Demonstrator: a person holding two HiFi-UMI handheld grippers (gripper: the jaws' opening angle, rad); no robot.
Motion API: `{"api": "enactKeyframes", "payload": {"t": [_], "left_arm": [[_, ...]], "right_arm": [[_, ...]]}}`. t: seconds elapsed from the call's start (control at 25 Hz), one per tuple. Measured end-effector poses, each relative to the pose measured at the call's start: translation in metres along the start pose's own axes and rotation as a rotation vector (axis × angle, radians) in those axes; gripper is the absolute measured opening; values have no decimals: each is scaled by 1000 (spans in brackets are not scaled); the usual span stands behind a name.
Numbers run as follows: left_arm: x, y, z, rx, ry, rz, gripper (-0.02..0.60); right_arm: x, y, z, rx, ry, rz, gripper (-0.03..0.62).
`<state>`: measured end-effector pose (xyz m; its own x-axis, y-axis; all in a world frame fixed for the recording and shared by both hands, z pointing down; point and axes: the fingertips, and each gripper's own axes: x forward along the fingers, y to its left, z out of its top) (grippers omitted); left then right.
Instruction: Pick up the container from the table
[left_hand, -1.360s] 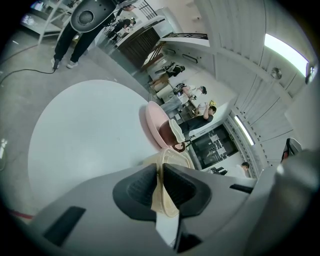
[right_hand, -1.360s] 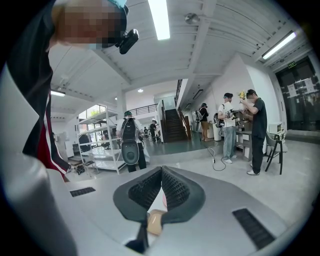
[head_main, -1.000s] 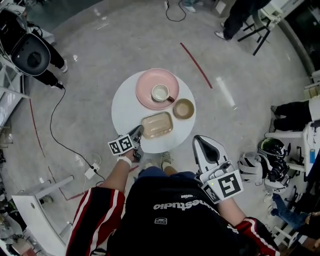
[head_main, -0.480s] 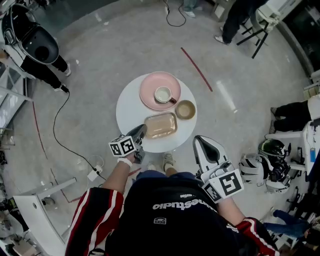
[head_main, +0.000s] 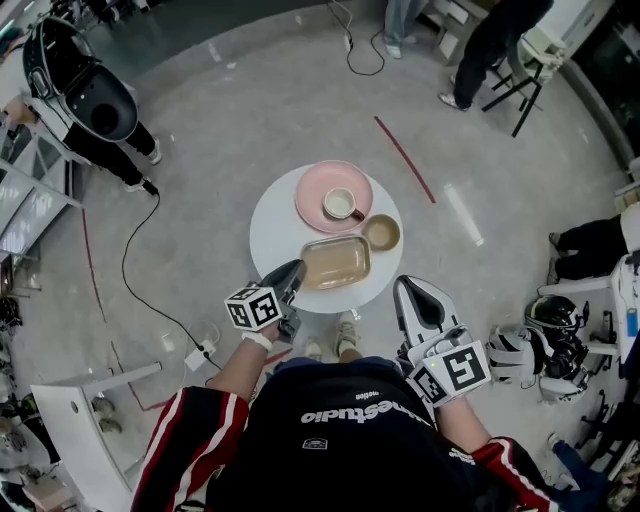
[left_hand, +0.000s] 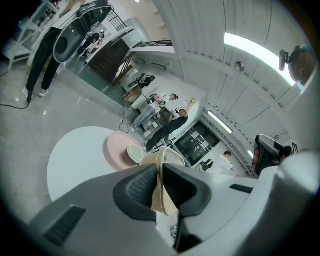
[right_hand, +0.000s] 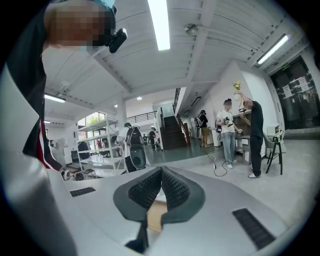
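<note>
My left gripper has its jaws pinched on the thin rim of the beige rectangular plastic container, gripping the short end at its near left. From there the container's long axis runs away from the pads, toward the right and slightly far. It hangs over the near edge of the round white table. In the left gripper view the tabletop sits well below the rim, so I judge the container is already clear of the surface, though the head view alone would not settle that.

My right gripper has its jaws pressed together on nothing. It sits off the table's near right, apart from the container, so the left hand is the one carrying.

Just beyond the container stand a pink round plate bearing a white cup, and a small brown bowl — all close enough that the far end could clip them if it swings.
</note>
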<state>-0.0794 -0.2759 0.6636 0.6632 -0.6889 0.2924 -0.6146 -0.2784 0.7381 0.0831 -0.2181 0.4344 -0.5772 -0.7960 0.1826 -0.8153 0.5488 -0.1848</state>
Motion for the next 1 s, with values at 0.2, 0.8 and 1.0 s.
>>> {"api": "enactKeyframes", "payload": {"t": [0.2,0.8,1.0], "left_arm": [[-28,-35,29,109,-39,-35,55],[-124,-115,84,349,-190,-47,55],[-144,-141,86,382,-231,-59,55]], "right_arm": [[-4,7,6,38,-26,9,15],[-20,69,26,16,-111,13,15],[-35,79,27,4,-128,-6,16]]}}
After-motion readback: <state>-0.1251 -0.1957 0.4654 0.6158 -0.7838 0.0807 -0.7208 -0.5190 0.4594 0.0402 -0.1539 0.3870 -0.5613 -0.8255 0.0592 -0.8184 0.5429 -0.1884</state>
